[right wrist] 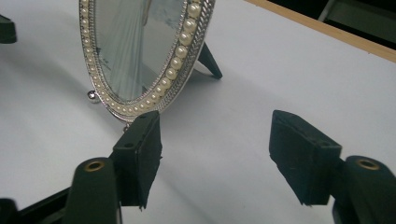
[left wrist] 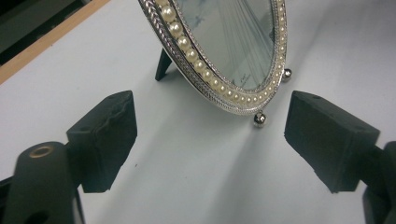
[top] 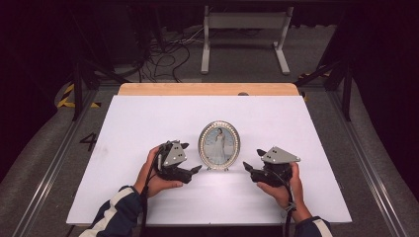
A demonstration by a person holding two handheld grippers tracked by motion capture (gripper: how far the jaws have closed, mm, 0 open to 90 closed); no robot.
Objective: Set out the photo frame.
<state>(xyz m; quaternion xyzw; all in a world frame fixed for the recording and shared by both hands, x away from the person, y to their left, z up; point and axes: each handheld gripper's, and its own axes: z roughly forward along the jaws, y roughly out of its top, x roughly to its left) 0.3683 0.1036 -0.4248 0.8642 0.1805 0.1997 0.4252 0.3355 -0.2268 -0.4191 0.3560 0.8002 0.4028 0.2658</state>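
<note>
**Frame stands, both tongs let go**

White table [top: 148, 128], dark room: the oval picture frame [top: 219, 143] stands upright mid-table on its prop. Left tongs [top: 197, 169] and right tongs [top: 245, 166] flank it, spread and empty. Standing it up looks done; only backing away seems left.

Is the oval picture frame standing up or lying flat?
Standing: the oval picture frame rests on its ball feet and rear strut, leaning slightly back.

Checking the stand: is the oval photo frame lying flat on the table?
No, the oval photo frame stands upright on its small ball feet, propped by a rear strut.
</note>
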